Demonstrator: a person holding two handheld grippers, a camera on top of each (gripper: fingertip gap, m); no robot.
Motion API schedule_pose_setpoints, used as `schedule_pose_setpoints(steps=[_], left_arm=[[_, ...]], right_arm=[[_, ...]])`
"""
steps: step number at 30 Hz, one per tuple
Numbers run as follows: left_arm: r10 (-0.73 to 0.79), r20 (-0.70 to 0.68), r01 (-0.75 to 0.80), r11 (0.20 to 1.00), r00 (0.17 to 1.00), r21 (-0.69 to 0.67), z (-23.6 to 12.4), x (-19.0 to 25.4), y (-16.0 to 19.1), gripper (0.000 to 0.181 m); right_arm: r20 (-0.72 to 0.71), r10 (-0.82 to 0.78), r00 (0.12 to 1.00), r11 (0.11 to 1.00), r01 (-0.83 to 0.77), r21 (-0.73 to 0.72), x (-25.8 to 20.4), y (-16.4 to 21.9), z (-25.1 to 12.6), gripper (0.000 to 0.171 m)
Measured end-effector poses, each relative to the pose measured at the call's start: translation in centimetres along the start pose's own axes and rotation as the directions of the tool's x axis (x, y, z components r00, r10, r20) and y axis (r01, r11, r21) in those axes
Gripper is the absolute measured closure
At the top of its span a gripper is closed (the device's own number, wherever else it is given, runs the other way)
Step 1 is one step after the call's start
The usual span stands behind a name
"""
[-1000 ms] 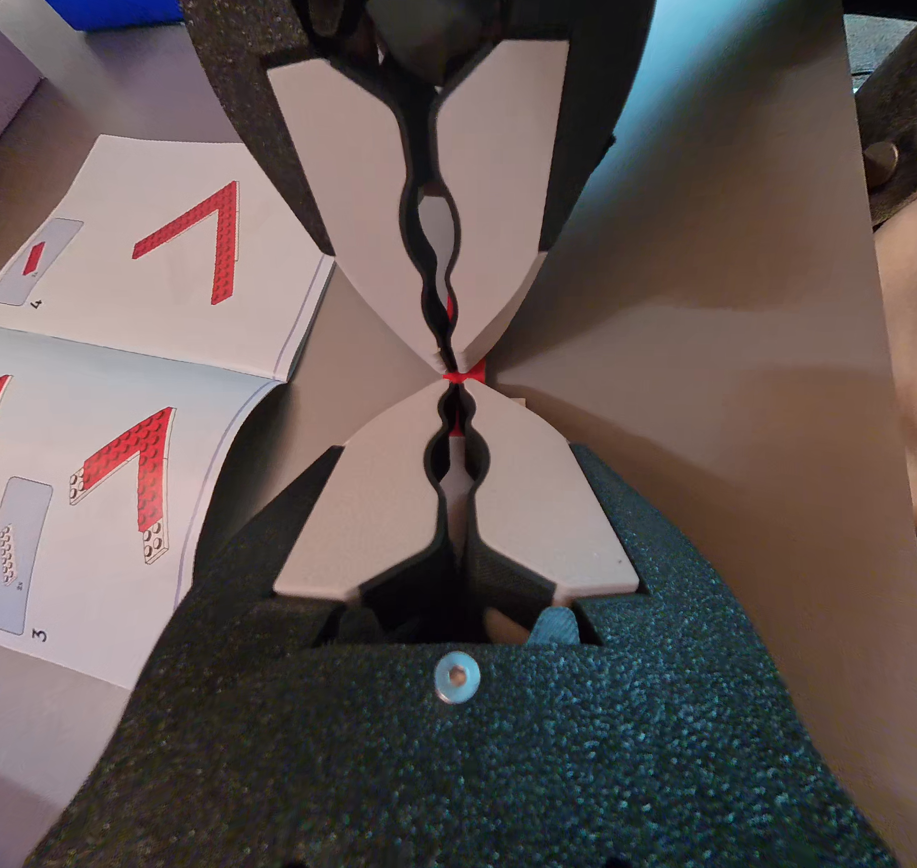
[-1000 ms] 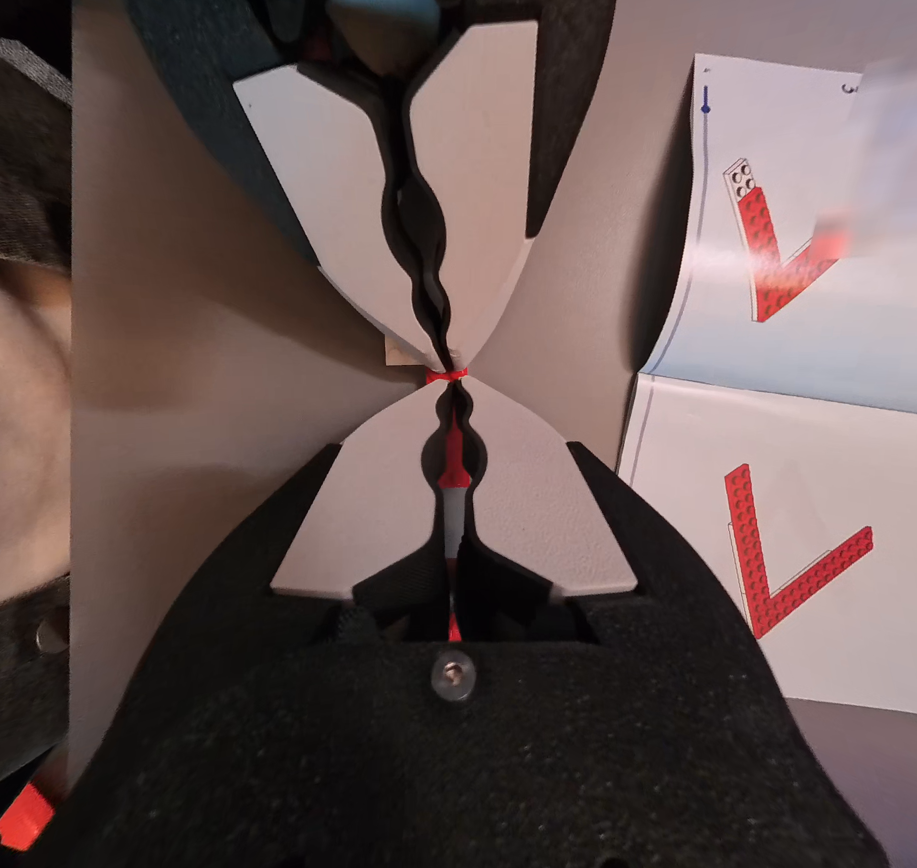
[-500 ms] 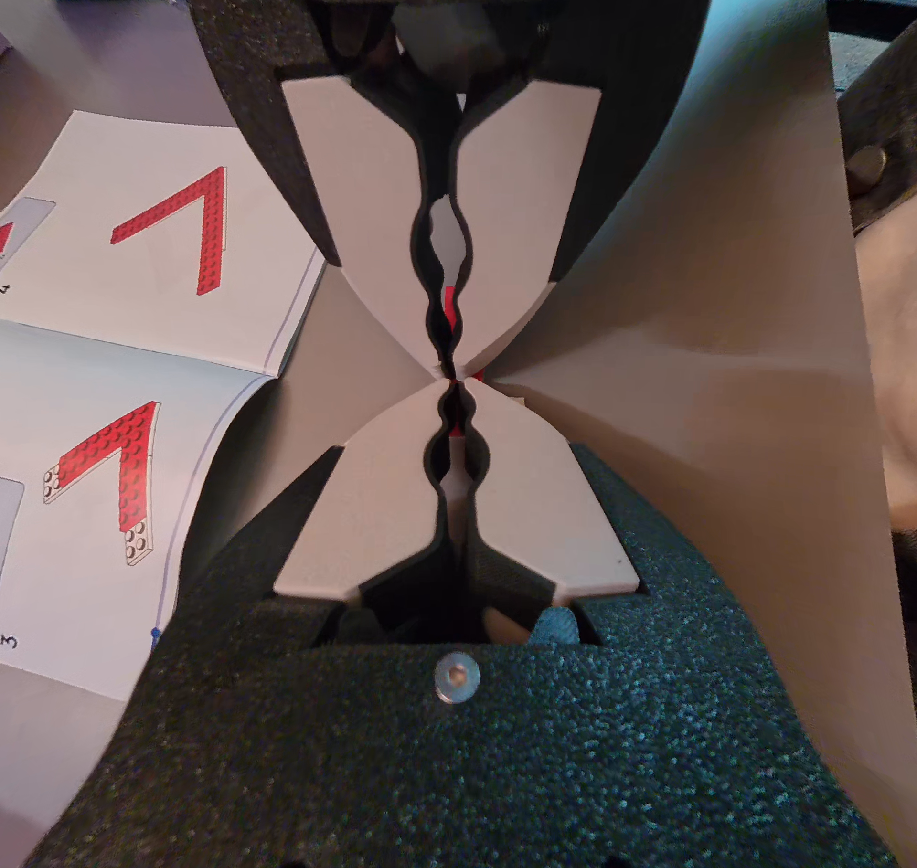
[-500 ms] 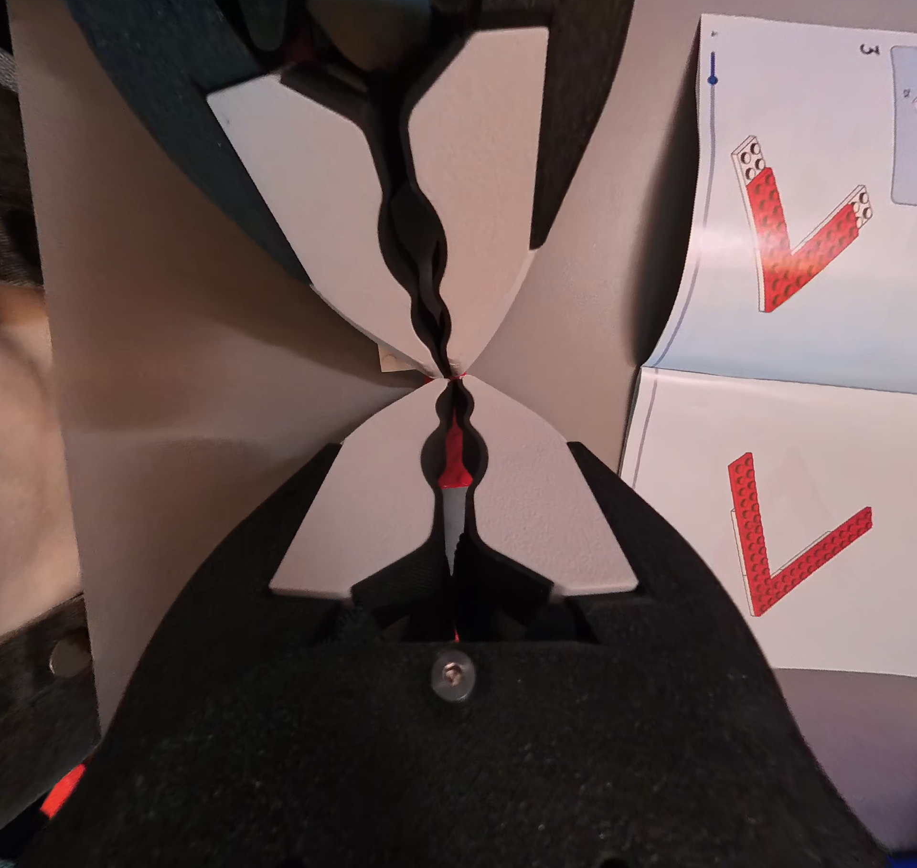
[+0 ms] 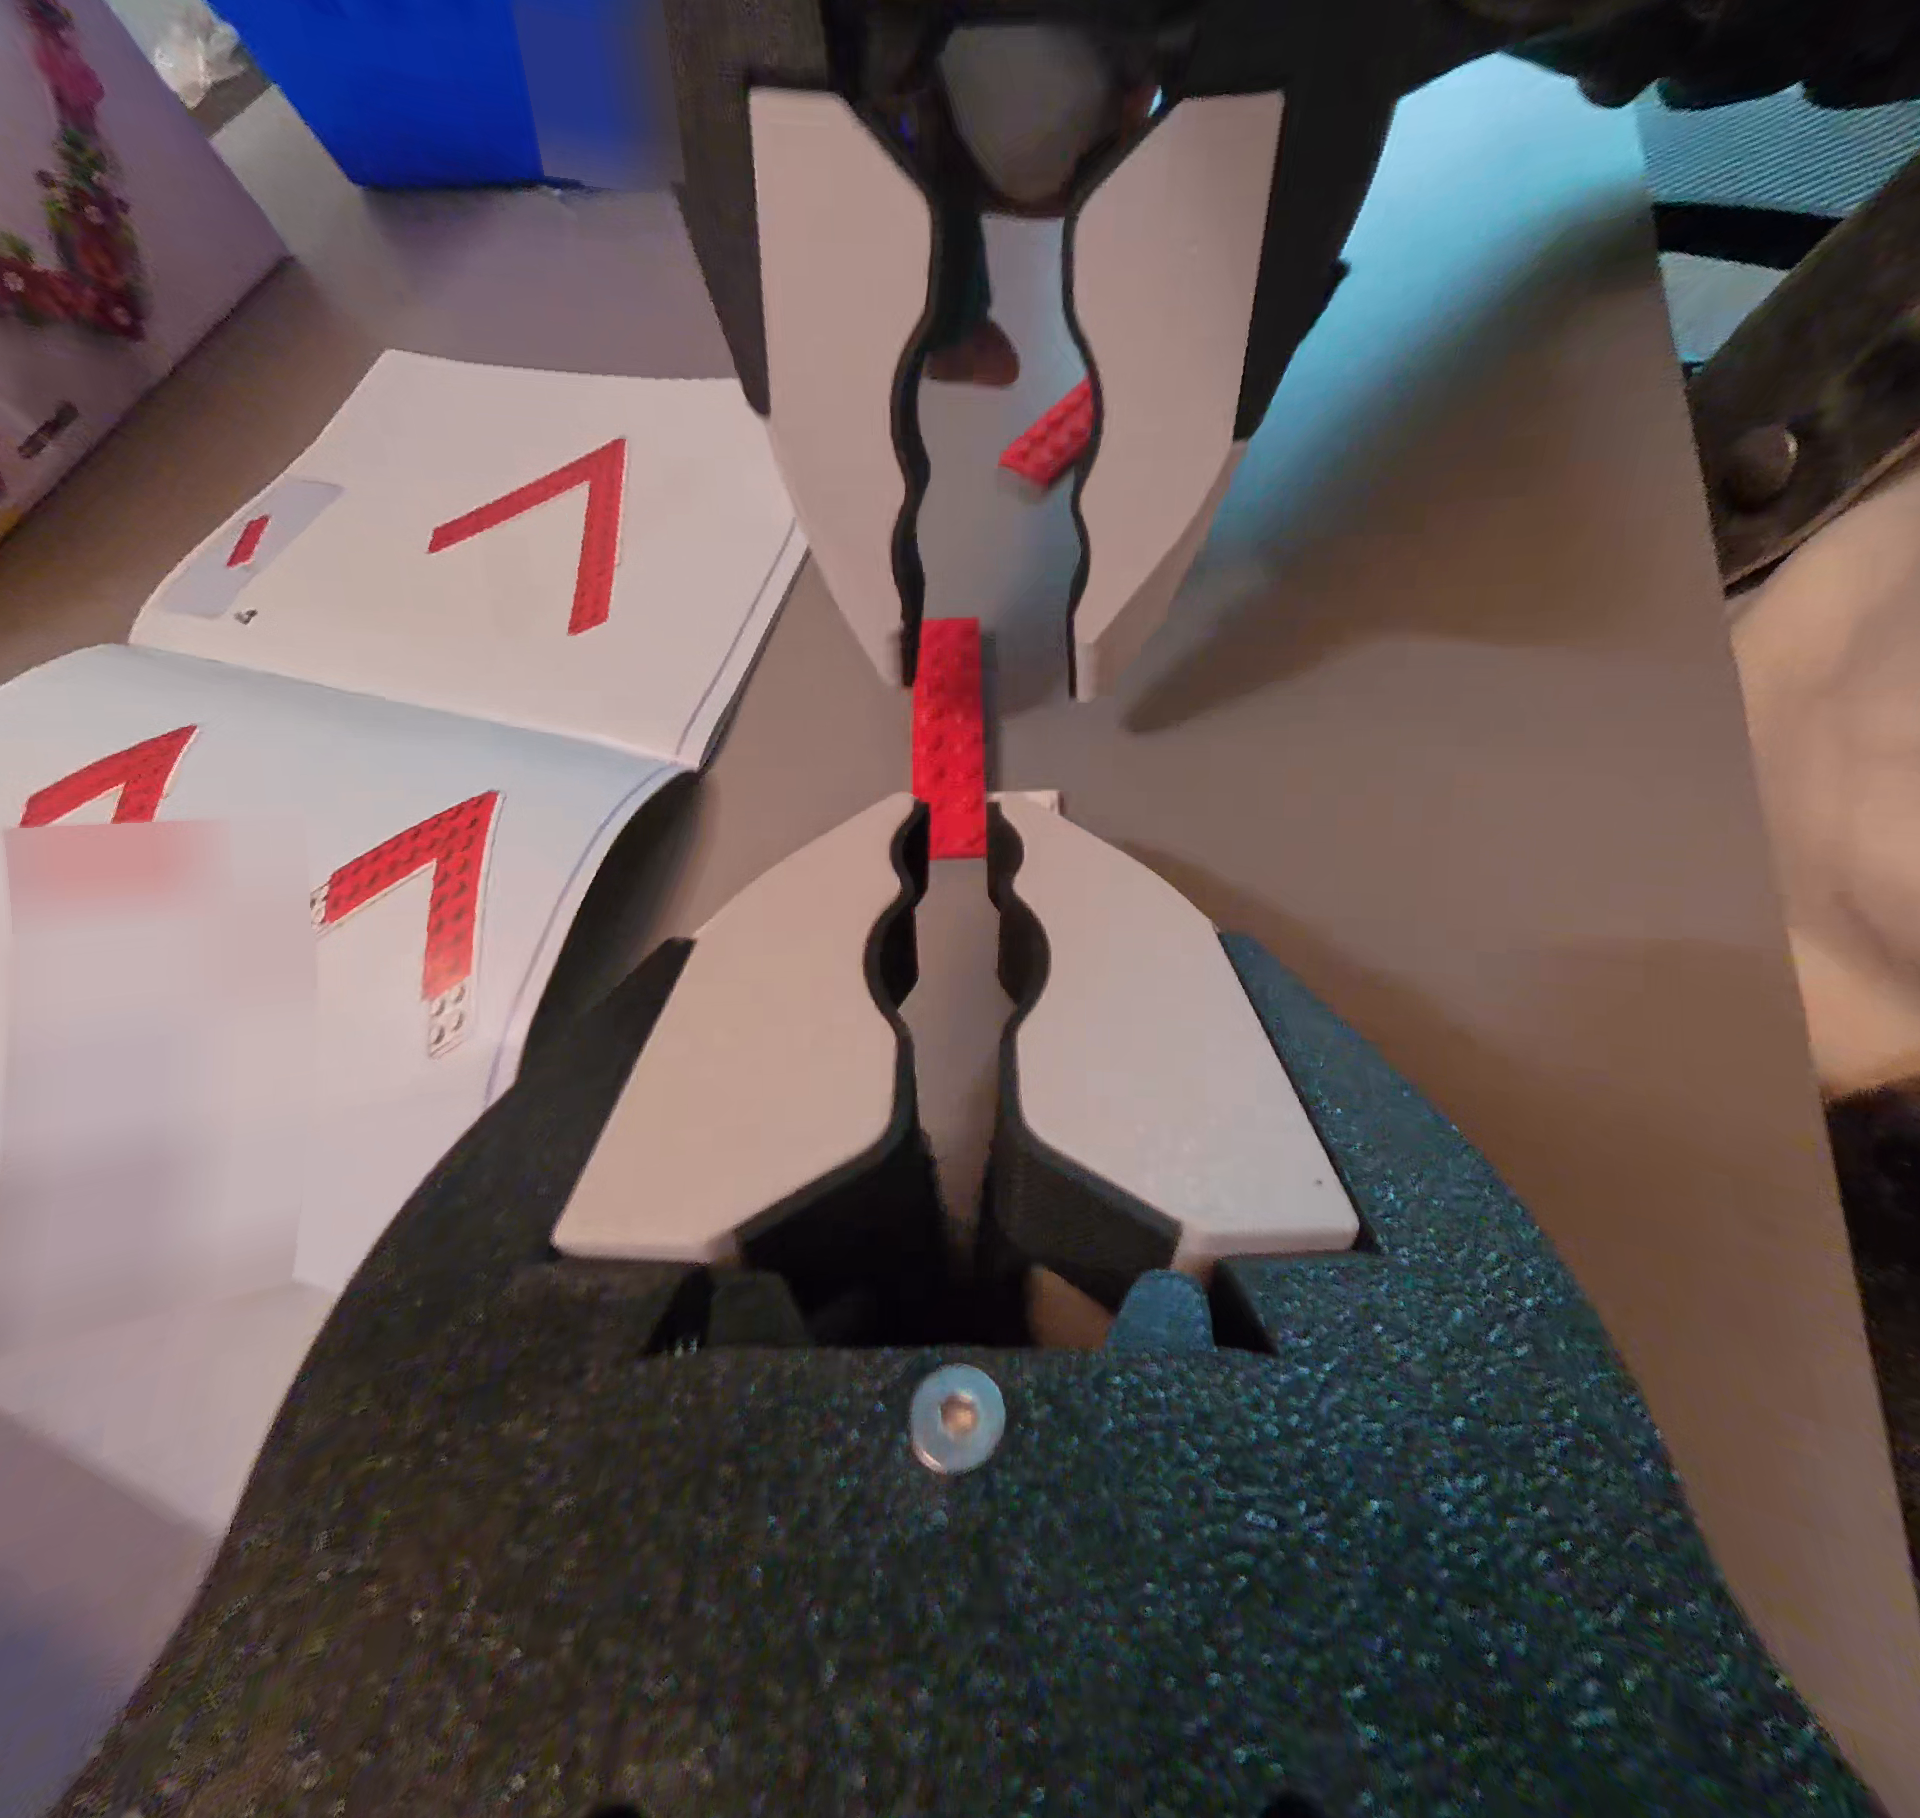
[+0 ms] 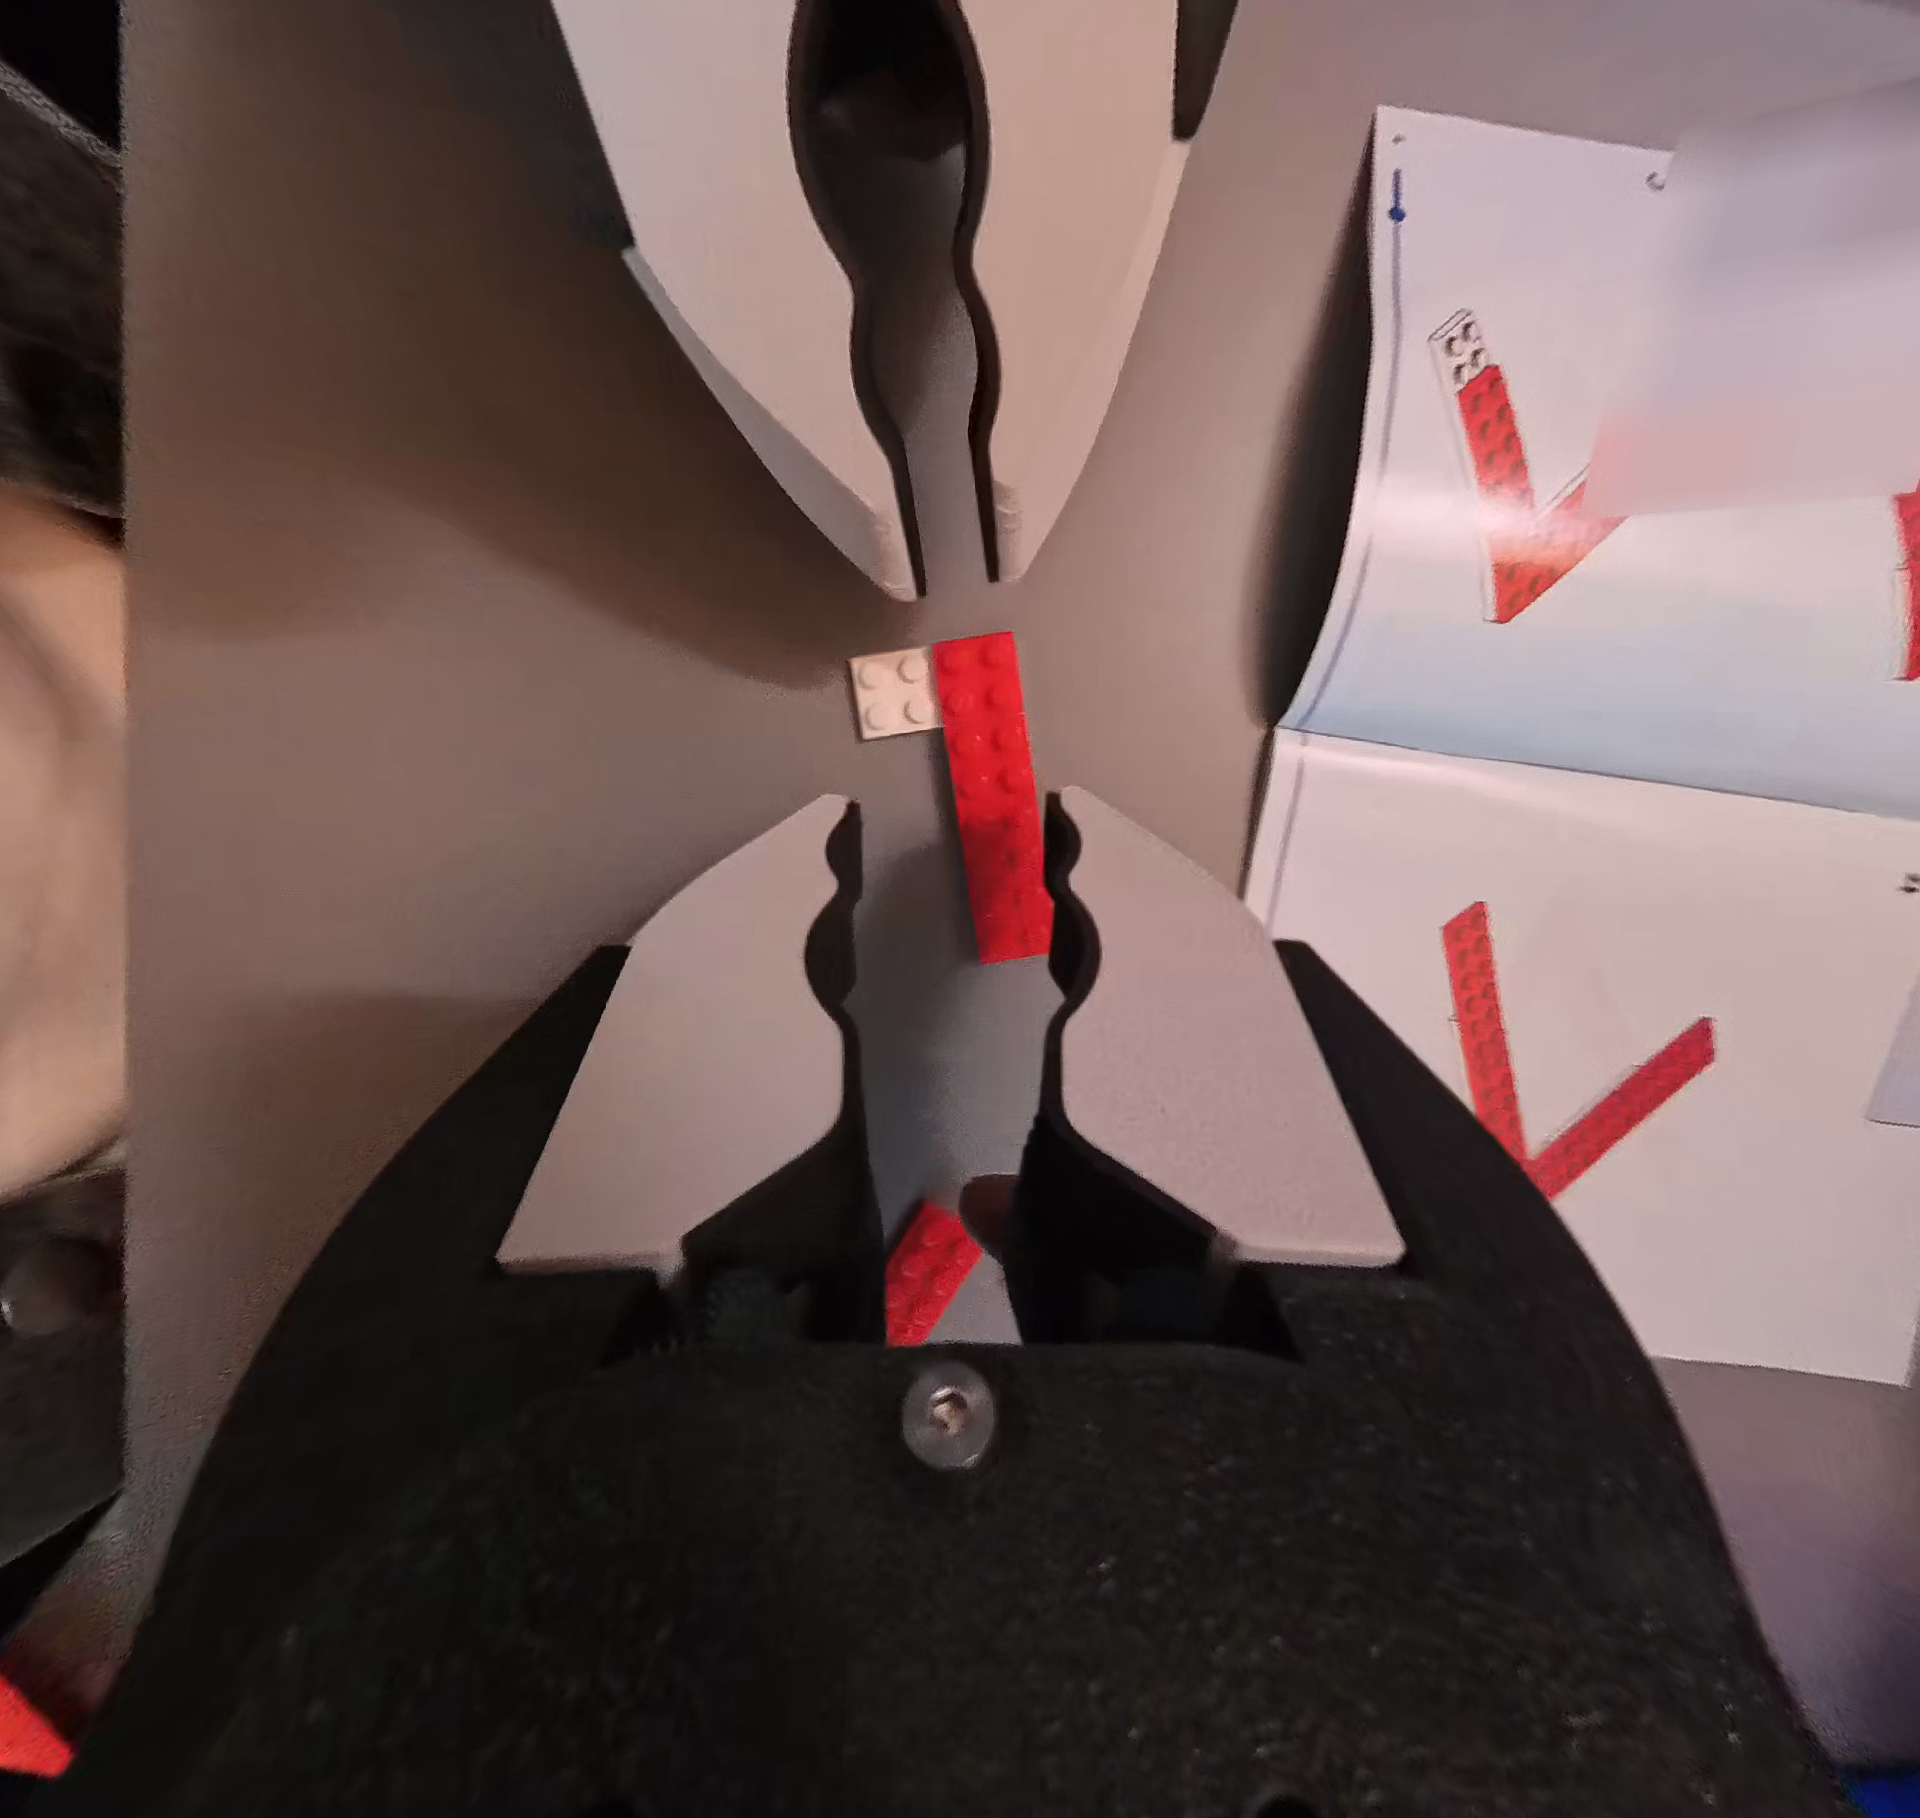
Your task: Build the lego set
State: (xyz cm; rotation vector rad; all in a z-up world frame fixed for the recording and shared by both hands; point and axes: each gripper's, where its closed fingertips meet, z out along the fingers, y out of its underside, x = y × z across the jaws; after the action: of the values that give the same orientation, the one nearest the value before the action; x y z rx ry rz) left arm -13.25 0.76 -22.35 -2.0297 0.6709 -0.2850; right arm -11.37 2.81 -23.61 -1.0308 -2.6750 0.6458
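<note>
Left tongs (image 5: 951, 810) slightly parted, fingers close on either side of the near end of the long red plate (image 5: 948, 734); cannot tell whether they actually pinch it (in the right wrist view those same tongs (image 6: 951, 584) sit just beyond the plate's far end with a gap, not touching). Right tongs (image 6: 951, 812) open wider, holding nothing; the long red plate (image 6: 995, 797) lies flat on the grey desk (image 6: 468, 625) between their tips, close against the right-hand finger. In the left wrist view the right tongs (image 5: 992, 672) face the camera from the far side, fingers apart, plate's far end between the tips.

White 2x2 plate (image 6: 894, 696) sits flush against the upper left edge of the red plate, studs up; whether it is clipped on cannot be told. In the left wrist view it is hidden.

Second, shorter red plate (image 6: 928, 1269) lies tilted on the desk, seen through the gap near the base of the right tongs (same piece at (image 5: 1051, 440) through the opposite tongs).

Open instruction booklet (image 5: 364, 708) lies on the desk (image 5: 1403, 833) beside the work area, pages showing red V-shaped builds; also at (image 6: 1621, 833). Blue bin (image 5: 416, 33) and a printed box (image 5: 94, 241) at the far left.
</note>
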Motion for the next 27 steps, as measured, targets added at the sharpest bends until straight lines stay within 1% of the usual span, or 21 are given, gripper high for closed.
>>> schedule_pose_setpoints(steps=[3,6,8,9,10,11,14,15,17,18,20,21,23,25,27], left_arm=[[-0.004,0.011,0.004,0.999,1.000,-0.032,0.2,-0.3,0.7,0.171],[0.015,0.012,-0.014,0.998,1.000,-0.060,0.4,-0.2,1.1,0.169],[0.013,0.016,-0.012,0.998,1.000,-0.059,0.4,-0.3,1.1,0.169],[0.006,0.021,-0.005,0.999,1.000,-0.054,0.4,-0.4,1.0,0.169],[-0.005,0.027,0.007,0.999,1.000,-0.047,0.3,-0.6,1.0,0.168],[-0.025,0.035,0.026,0.999,0.999,-0.035,0.2,-0.8,0.9,0.166],[-0.158,0.077,0.155,0.987,0.984,0.043,-0.6,-2.2,0.2,0.145],[-0.220,0.086,0.213,0.974,0.972,0.078,-1.0,-2.8,-0.1,0.145],[-0.345,0.065,0.332,0.931,0.937,0.154,-1.6,-3.6,-0.7,0.141],[-0.399,0.039,0.384,0.902,0.916,0.194,-1.9,-3.9,-1.2,0.139],[-0.486,-0.008,0.467,0.835,0.874,0.291,-2.3,-4.4,-2.5,0.138],[-0.512,-0.050,0.496,0.798,0.858,0.343,-2.4,-4.5,-3.5,0.138],[-0.533,-0.139,0.537,0.732,0.835,0.419,-2.6,-4.0,-5.6,0.140],[-0.522,-0.156,0.531,0.720,0.839,0.447,-2.3,-3.6,-6.8,0.143],[-0.497,-0.134,0.496,0.730,0.858,0.471,-2.0,-3.4,-7.6,0.147]], right_arm=[[0.002,-0.043,0.999,0.999,0.043,-0.024,0.5,-0.1,0.6,0.135],[0.014,-0.083,0.996,0.992,0.084,-0.096,0.9,0.5,1.9,0.133],[0.050,-0.079,0.996,0.995,0.082,-0.059,0.8,-0.1,2.0,0.142],[0.061,-0.080,0.995,0.994,0.084,-0.063,0.8,0.0,2.1,0.151],[0.076,-0.076,0.994,0.995,0.080,-0.060,0.7,0.0,2.2,0.155],[0.088,-0.068,0.994,0.996,0.073,-0.052,0.7,-0.1,2.3,0.155],[0.096,-0.071,0.993,0.997,0.075,-0.033,0.7,0.1,2.2,0.155],[0.080,-0.081,0.993,0.996,0.083,-0.025,0.9,0.2,2.1,0.155],[0.014,-0.104,0.994,0.995,0.104,0.008,1.5,-0.1,1.4,0.155],[-0.041,-0.121,0.992,0.992,0.122,0.037,2.1,-0.5,0.6,0.155],[-0.199,-0.169,0.965,0.976,0.192,0.100,3.5,-1.8,-1.6,0.155],[-0.295,-0.202,0.934,0.962,0.245,0.117,4.2,-2.4,-3.1,0.155],[-0.465,-0.276,0.841,0.926,0.363,0.107,5.1,-3.5,-5.7,0.155],[-0.561,-0.341,0.754,0.892,0.449,0.061,5.2,-4.1,-7.4,0.155],[-0.597,-0.388,0.702,0.868,0.496,0.019,4.9,-4.2,-8.0,0.155]])
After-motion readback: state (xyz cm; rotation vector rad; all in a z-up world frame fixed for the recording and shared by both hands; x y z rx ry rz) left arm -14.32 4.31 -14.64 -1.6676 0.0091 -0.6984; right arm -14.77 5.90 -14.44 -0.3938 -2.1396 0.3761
